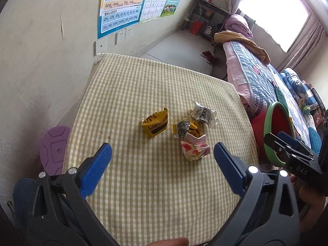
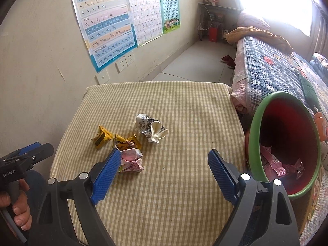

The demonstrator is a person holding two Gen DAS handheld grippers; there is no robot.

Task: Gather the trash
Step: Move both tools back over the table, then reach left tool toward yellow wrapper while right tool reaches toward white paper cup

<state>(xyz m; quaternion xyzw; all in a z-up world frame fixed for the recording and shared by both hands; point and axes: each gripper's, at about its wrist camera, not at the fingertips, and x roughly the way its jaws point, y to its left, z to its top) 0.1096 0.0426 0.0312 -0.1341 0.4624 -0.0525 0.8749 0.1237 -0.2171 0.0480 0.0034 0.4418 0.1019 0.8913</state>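
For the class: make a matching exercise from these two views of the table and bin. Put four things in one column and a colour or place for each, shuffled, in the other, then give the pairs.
Things:
1. bin
2. crumpled cup
3. flat wrapper
4. shoes

Descriptions:
A. yellow, lying alone to the left of the trash pile
B. dark red, on the floor beside the bed
C. white with dark print, farthest of the trash from the grippers
D. green rim, red inside, pink wrappers already in it

Pairs: 1-D, 2-C, 3-A, 4-B
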